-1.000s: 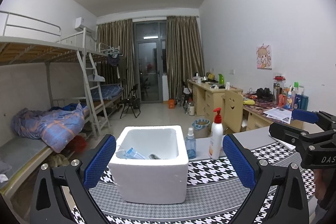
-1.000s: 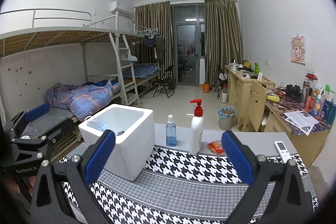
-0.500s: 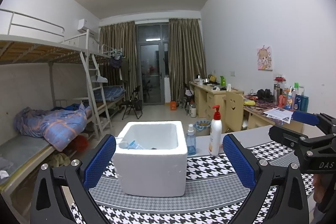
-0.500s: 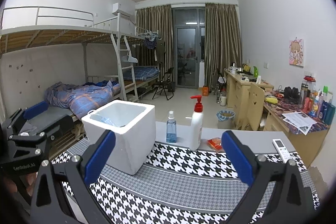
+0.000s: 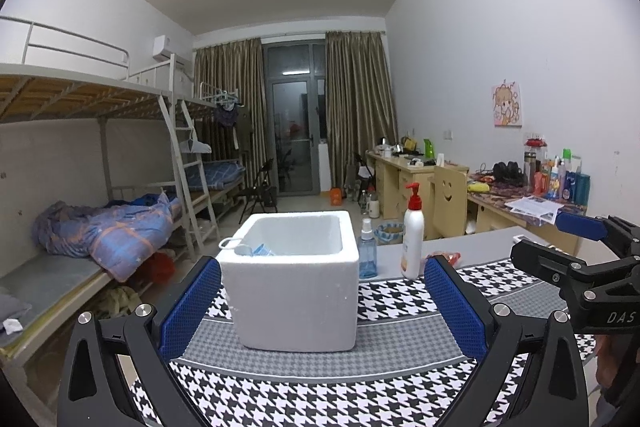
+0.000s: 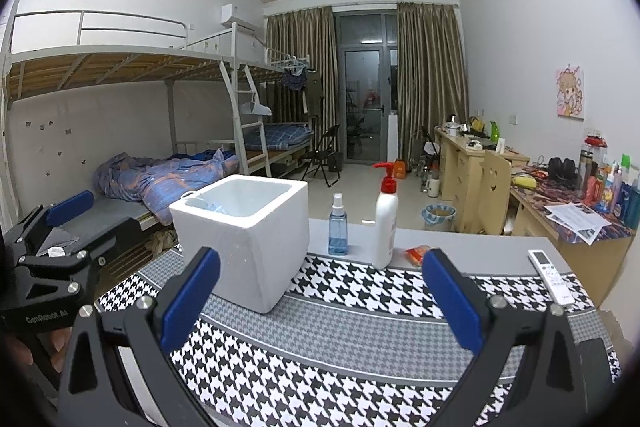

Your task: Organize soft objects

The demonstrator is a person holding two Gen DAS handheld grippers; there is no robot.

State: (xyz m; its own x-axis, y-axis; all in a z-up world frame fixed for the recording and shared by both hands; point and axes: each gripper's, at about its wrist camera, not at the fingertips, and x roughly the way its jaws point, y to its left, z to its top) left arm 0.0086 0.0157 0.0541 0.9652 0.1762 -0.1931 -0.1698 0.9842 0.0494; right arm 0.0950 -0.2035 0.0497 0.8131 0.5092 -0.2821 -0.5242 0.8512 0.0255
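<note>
A white foam box stands on a houndstooth cloth; it also shows in the right wrist view. Soft items, a blue packet and a white loop, lie inside at its left. My left gripper is open and empty, with the box just beyond its fingertips. My right gripper is open and empty, to the right of the box. An orange packet lies behind the cloth.
A blue spray bottle and a white pump bottle with a red top stand to the right of the box. A white remote lies at the table's right edge. Bunk beds stand left, desks right.
Both grippers have drawn back and lowered a little, so the box's inside shows less. Both stay open and empty.
</note>
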